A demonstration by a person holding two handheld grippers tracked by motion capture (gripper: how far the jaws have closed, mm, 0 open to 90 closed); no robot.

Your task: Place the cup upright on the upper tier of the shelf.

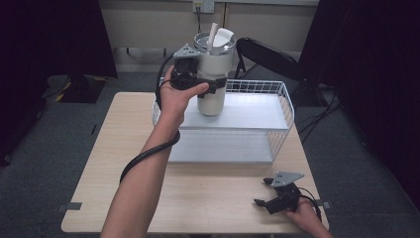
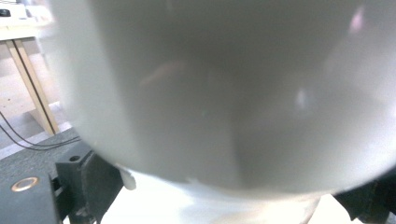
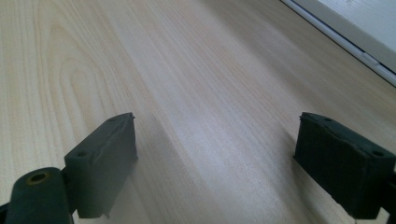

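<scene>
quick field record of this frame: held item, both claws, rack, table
held item: white tumbler with clear lid and straw, upright
left claw: shut on tumbler at mid-body, jaws either side
tumbler place: over the rack's upper shelf; contact with the shelf unclear
rack: white wire, two shelves, at the table's far side
right claw: open, holding nothing, low over table at near right

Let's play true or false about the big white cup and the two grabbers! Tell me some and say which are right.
1. The left gripper is clamped around the white tumbler. True.
2. The tumbler lies on its side. False: it is upright.
3. The right gripper holds a spoon. False: its jaws are open and hold nothing, low over the wooden table.
4. A straw sticks out of the tumbler's top. True.
5. The wire basket is on the floor. False: it sits on the table.
</scene>
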